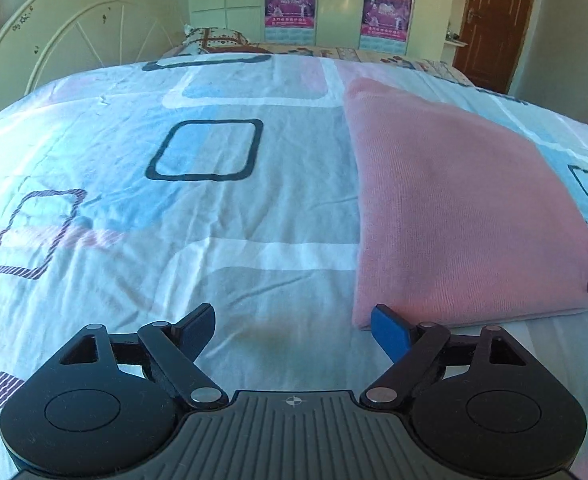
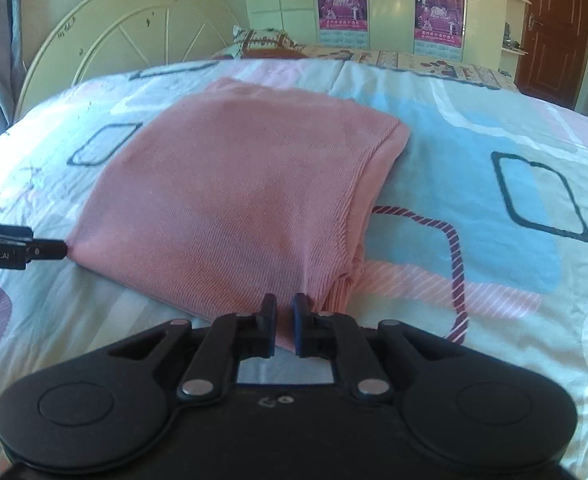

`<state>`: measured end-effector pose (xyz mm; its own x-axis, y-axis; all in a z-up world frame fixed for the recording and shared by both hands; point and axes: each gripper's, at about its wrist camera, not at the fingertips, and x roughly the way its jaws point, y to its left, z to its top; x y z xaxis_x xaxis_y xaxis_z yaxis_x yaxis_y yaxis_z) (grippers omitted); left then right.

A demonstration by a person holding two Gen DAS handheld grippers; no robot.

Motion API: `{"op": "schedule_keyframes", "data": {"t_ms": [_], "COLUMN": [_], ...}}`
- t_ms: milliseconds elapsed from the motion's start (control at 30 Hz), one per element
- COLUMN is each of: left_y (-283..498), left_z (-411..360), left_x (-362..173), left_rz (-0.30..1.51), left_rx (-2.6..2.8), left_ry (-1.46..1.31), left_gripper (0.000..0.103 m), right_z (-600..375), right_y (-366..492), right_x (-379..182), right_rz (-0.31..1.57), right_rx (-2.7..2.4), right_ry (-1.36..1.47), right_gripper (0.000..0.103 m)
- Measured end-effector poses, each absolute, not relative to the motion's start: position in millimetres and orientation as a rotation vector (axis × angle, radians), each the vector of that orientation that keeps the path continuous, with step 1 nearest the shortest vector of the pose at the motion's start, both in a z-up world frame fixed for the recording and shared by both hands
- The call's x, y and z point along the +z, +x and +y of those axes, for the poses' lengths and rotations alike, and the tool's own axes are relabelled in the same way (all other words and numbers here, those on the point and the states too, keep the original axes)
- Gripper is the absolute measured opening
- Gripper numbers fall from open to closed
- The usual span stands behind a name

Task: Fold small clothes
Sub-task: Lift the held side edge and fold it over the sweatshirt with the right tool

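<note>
Your pink knit garment (image 2: 230,196) lies folded flat on the bed (image 1: 134,208), on the sheet with the square shapes. Your right gripper (image 2: 283,322) sits at the near edge of the pink garment, close to its ribbed corner. Its two fingers are almost together with pink cloth between them, so it looks pinched on the cloth, though the tips hide the exact bite. Your left gripper (image 1: 294,334) has its fingers spread wide apart and holds nothing. It hovers over the bare sheet just beside the garment's near left corner. Beyond the garment stands a pale round headboard (image 2: 134,28).
</note>
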<state>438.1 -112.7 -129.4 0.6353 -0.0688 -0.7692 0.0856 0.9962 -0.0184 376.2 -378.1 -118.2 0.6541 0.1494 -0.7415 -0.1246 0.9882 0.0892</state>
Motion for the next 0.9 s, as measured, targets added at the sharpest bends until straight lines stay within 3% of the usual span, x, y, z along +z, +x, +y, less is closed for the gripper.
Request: {"op": "schedule_keyframes", "data": {"t_ms": [33,100,300,500,600,900], "left_y": [437.4,441.5,493.1,541.8,558.0,577.8], "left_z": [-107.7,-98.4,-108.0,-119.2,-114.3,-138.3], "left_x": [-124.8,-116.6,-119.1,-135.7,-149.7,-162.7], "left_rz": [0.864,0.834,0.84,0.932,1.004,1.041], "left_rx": [-0.096,-0.118,-0.313,-0.332,-0.382,-0.441], "left_ry": [-0.003,-0.072,-0.283,-0.309,-0.404,-0.446], "left_gripper": [0.085,0.087,0.087,0.087,0.087,0.087], "right_z": [-382.3,-393.4,-444.4,-490.9,-506.9,-487.2], "right_y": [371.7,367.2,406.0,446.4,455.4,482.3], "right_x": [-111.5,-100.2,-112.6,-152.2,-167.4,-174.1], "right_rz": [0.81,0.739,0.765,0.868,0.868,0.925], "right_rx": [0.156,0.113,0.157,0.24,0.269,0.366], "right_ry": [0.051,0.076,0.39,0.722,0.85,0.884], "right_gripper": [0.033,0.055,0.049,0.051,0.047,0.046]}}
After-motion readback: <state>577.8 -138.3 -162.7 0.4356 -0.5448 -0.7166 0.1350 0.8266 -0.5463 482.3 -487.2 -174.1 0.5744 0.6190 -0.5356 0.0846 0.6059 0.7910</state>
